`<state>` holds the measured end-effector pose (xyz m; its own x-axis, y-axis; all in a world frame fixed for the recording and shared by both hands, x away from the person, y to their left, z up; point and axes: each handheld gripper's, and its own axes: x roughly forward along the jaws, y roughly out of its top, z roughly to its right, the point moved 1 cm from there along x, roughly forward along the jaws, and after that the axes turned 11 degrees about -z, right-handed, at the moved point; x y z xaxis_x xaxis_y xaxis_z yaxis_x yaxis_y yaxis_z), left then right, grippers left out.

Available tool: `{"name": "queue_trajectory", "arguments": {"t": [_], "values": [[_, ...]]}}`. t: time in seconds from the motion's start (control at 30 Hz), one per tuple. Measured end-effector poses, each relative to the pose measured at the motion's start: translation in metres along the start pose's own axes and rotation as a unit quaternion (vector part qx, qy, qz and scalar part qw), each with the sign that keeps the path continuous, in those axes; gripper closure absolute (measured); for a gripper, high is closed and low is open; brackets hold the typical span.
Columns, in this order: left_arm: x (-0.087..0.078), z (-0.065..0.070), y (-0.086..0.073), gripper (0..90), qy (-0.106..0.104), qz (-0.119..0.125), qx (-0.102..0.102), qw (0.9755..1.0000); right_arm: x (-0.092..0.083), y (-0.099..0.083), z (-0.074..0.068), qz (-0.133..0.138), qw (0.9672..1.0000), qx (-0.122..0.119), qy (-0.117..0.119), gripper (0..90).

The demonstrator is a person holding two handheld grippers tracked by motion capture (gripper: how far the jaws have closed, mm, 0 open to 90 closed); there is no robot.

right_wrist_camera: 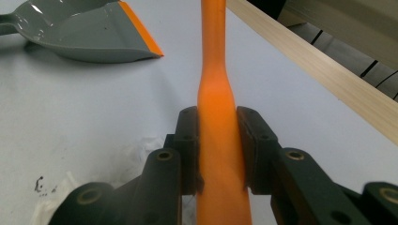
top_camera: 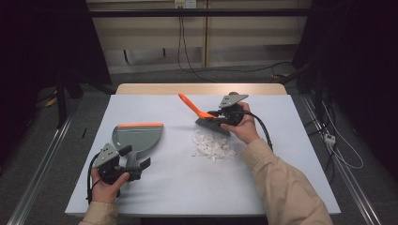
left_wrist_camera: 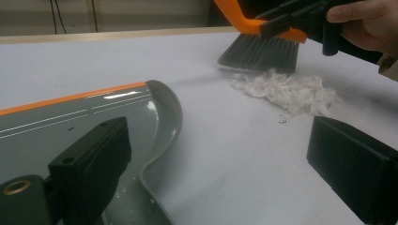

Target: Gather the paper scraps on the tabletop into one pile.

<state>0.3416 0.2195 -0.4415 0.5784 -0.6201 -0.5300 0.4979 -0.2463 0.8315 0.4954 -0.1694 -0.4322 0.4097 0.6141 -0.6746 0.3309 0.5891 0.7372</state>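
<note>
a: your right gripper (top_camera: 217, 114) is clamped on the brush (top_camera: 206, 118) by its orange handle, both pads pressed flat against its sides. that handle is stiff, smooth plastic, so it could twist in the pads if you lean hard. my guess is a hold low, near the bristle head, gives you the best control.

b: and the scraps?

a: the paper scraps (top_camera: 212, 145) sit in a loose white heap on the table (top_camera: 178, 187), just in front of the bristles and apart from the dustpan (top_camera: 136, 137). they look feather-light and flimsy, so short, gentle strokes should serve you better than a hard flick, which may scatter them.

b: what about my left side?

a: your left gripper (top_camera: 137, 167) has its jaws standing apart around the dustpan's grey handle, with no pad pressing on it. the pan looks light, rigid and glossy, likely to skate when the brush pushes into it, so close on the handle first. your left hand rests low near the table's near edge; your right forearm reaches across, wrist bent toward the left.
</note>
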Motion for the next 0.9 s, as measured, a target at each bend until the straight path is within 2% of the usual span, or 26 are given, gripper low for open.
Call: {"name": "queue_trajectory", "arguments": {"t": [0.1,0.27,0.47,0.53,0.63,0.73,0.77,0.9], "values": [[-0.001,0.000,0.000,6.3,0.001,0.002,-0.003,1.0000,0.007,0.004,-0.002,-0.015,0.9995,-0.027,0.005,71.3],[0.000,0.001,0.000,6.3,-0.002,0.002,-0.004,1.0000,0.013,0.012,-0.005,-0.024,0.9981,-0.055,0.015,71.3],[0.000,0.001,-0.001,6.3,-0.002,0.000,-0.004,1.0000,0.007,0.008,-0.014,-0.034,0.9949,-0.086,0.042,71.3],[0.000,0.000,-0.001,6.3,-0.002,0.000,-0.006,1.0000,0.000,0.005,-0.018,-0.036,0.9933,-0.089,0.065,71.4],[0.000,0.001,-0.001,6.3,-0.001,-0.002,-0.003,1.0000,-0.010,0.001,-0.026,-0.035,0.9915,-0.096,0.081,71.4],[0.000,0.001,0.000,6.3,0.000,0.000,-0.002,1.0000,-0.019,0.000,-0.031,-0.014,0.9929,-0.087,0.079,71.3],[0.000,0.001,0.000,6.3,0.000,0.001,-0.003,1.0000,-0.021,0.000,-0.030,-0.010,0.9941,-0.084,0.067,71.3],[0.000,0.001,0.000,6.3,-0.001,0.001,-0.003,1.0000,-0.025,0.004,-0.023,0.001,0.9968,-0.064,0.048,71.3]]}}
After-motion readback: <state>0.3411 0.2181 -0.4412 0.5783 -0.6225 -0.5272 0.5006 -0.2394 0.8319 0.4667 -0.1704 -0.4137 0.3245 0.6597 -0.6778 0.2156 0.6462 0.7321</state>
